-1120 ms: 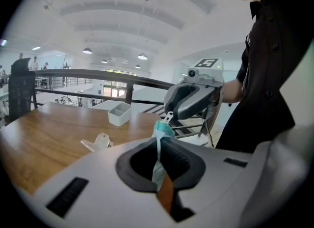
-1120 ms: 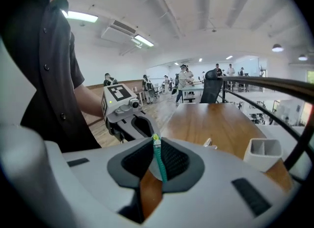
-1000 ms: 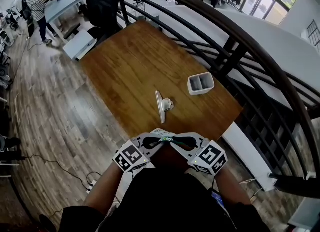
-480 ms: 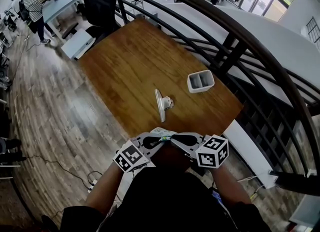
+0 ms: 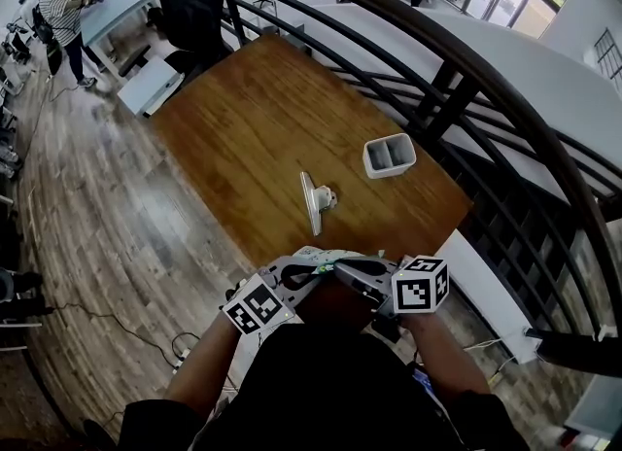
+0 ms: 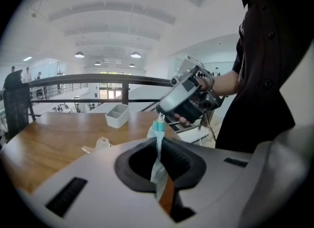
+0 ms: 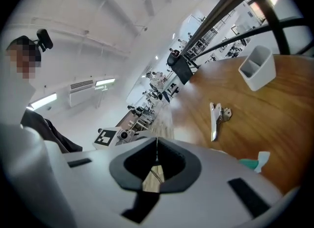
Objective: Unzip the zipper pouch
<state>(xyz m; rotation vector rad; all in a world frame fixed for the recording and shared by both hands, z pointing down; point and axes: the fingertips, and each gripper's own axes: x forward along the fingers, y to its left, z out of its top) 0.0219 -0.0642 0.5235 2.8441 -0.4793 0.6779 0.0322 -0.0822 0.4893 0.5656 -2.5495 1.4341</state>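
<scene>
A white zipper pouch [image 5: 325, 260] with a teal zipper end [image 6: 158, 127] is held up close to my body, over the table's near edge. My left gripper [image 5: 311, 271] is shut on the pouch's fabric [image 6: 158, 170], which hangs between its jaws. The right gripper [image 5: 339, 265] comes in from the right and meets the small pull tab [image 6: 160, 118] above the teal end. Its jaws have just been closing and are now shut, a thin metal piece [image 7: 156, 171] pinched between them. A teal and white corner of the pouch [image 7: 256, 161] shows in the right gripper view.
On the wooden table [image 5: 253, 119] lie a white clip-like object [image 5: 313, 201] and a white two-compartment holder [image 5: 390, 157] near the right edge. A dark curved railing [image 5: 466, 80] runs behind the table. A person [image 5: 60, 12] stands far off at the back left.
The right gripper has rolled, its marker cube swinging up and to the right, and its jaws have closed. The left gripper and the pouch stay where they were.
</scene>
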